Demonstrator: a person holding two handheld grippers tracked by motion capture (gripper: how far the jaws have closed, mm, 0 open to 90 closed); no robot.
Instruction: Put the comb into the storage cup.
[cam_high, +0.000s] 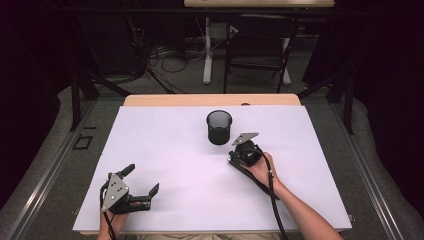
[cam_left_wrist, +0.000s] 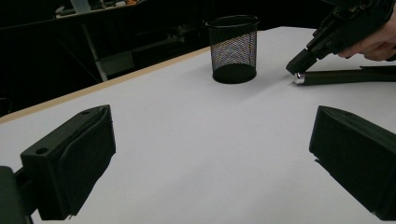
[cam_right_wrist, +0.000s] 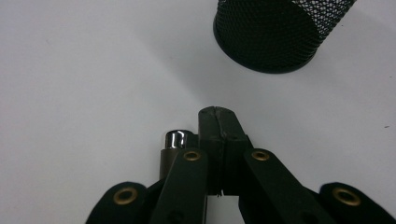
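White table (cam_high: 165, 150), dark room behind; black pen (cam_left_wrist: 345, 76) lies flat just beside mesh cup (cam_high: 219, 127), on its near side. Right gripper (cam_right_wrist: 218, 122) jaws together, pen alongside, not between; left gripper (cam_high: 142, 179) jaws apart, well away from cup. Pen looks light, stiff, slippery, so pinch mid-barrel.

Even overhead light falls on the white table (cam_high: 165, 165), while the room behind stays dim. Shadows under the mesh cup (cam_high: 219, 127) are soft and short. The left gripper view blurs its own near jaws; a small glare spot sits on the pen's metal tip (cam_right_wrist: 177, 138).

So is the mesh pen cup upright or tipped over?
Upright: the mesh pen cup stands on its base with its open rim up, on the white table.
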